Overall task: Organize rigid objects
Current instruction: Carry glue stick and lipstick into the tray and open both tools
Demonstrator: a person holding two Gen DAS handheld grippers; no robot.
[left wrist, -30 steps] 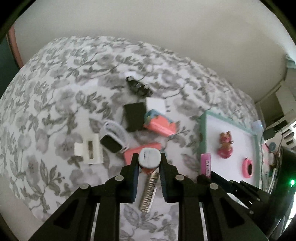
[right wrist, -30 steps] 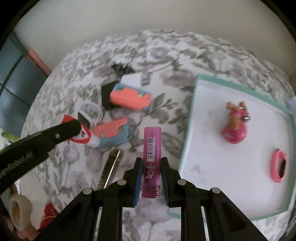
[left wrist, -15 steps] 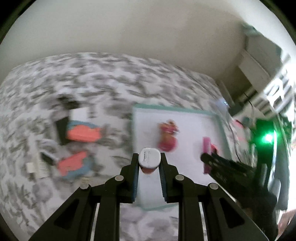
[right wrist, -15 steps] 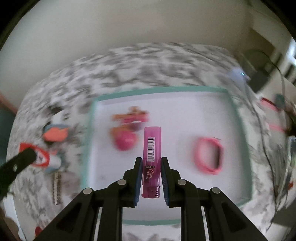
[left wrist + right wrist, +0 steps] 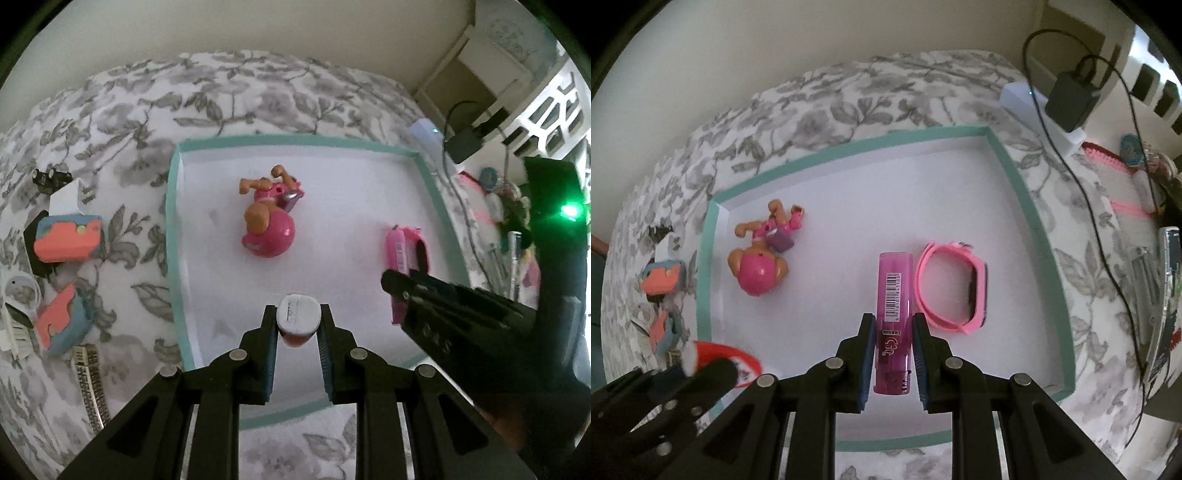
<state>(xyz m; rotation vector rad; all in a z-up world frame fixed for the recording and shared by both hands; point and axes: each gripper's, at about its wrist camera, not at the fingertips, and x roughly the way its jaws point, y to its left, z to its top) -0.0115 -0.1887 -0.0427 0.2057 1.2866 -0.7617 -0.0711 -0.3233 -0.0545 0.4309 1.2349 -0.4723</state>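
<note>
left wrist: left gripper (image 5: 297, 325) clamps a small glue bottle (image 5: 298, 320) by its smooth white base, light, stiff, likely slippery, above the teal-rimmed tray (image 5: 171, 206) | right wrist: right gripper (image 5: 893, 341) grips a glossy pink lighter (image 5: 894, 306) mid-body, rigid, just left of the rubbery watch (image 5: 951, 290)

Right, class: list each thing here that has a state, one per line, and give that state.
left gripper: shut on the glue bottle, over the tray
glue bottle: held, cap on
right gripper: shut on the pink lighter
pink lighter: held, over the tray beside the pink watch
pink watch: lying in the tray, strap closed in a loop
toy figure: lying tipped over in the tray
tray: lidless, resting on the bed
</note>
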